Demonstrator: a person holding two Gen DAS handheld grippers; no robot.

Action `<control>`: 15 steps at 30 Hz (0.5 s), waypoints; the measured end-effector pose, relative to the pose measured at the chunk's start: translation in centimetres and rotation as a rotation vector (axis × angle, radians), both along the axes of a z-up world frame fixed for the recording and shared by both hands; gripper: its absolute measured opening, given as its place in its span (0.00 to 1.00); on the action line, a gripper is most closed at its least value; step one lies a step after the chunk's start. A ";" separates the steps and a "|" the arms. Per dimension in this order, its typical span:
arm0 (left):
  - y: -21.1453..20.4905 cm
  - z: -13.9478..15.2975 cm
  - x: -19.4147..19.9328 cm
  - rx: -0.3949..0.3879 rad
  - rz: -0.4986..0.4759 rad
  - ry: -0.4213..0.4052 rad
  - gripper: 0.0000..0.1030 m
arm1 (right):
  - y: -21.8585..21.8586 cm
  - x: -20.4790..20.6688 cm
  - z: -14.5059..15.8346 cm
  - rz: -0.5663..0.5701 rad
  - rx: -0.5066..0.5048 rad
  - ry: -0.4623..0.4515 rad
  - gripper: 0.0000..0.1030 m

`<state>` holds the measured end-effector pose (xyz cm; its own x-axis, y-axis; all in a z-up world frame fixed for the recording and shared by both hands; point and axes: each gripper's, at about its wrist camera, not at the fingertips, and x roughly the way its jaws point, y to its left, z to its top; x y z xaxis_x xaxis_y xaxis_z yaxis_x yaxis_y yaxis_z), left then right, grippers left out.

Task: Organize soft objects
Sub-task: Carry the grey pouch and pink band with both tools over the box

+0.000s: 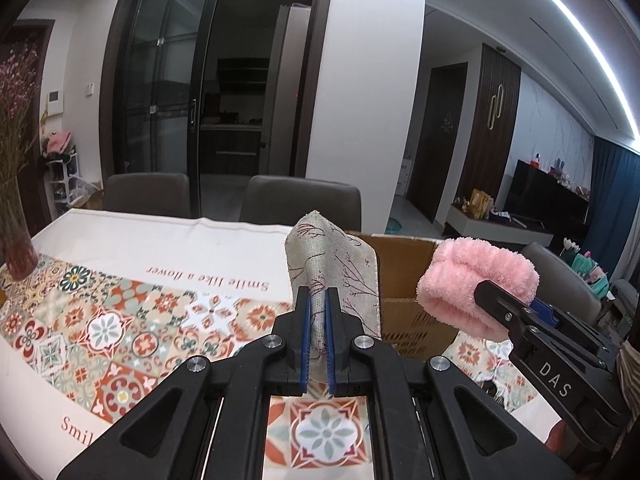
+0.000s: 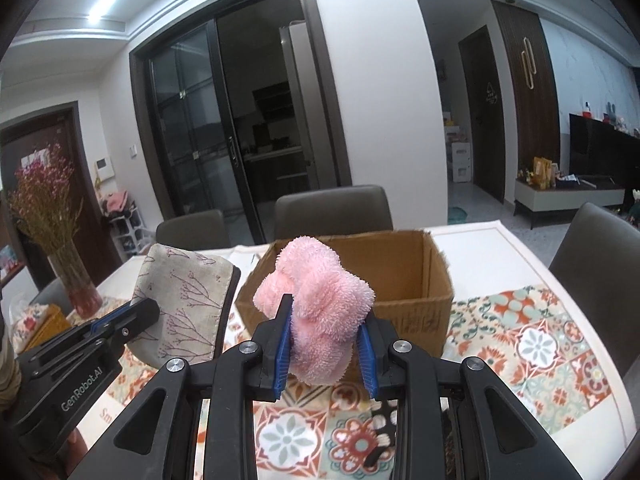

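My left gripper [image 1: 318, 304] is shut on a beige fabric pouch [image 1: 332, 264] printed with dark red branches, held above the table; the pouch also shows at the left of the right wrist view [image 2: 184, 300]. My right gripper [image 2: 326, 320] is shut on a fluffy pink towel [image 2: 316, 312], held up in front of an open cardboard box [image 2: 420, 280]. In the left wrist view the towel [image 1: 472, 280] and the right gripper [image 1: 508, 304] are at the right, by the box [image 1: 404, 276].
The table wears a patterned tile-print cloth [image 1: 120, 312]. A glass vase of dried pink flowers [image 2: 68, 256] stands at the far left. Dark chairs [image 2: 332, 208] line the far side and another chair [image 2: 596, 272] stands on the right.
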<state>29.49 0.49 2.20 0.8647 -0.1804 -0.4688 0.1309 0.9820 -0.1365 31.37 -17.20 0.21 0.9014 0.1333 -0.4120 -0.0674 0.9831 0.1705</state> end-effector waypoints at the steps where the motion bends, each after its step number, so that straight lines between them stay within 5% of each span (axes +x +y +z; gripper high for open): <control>1: -0.2 0.2 0.2 -0.003 -0.003 -0.007 0.08 | -0.1 0.1 0.2 -0.005 -0.002 -0.005 0.29; 15: -2.2 3.0 3.9 -0.012 -0.023 -0.082 0.08 | -2.0 2.9 2.5 -0.040 -0.022 -0.066 0.29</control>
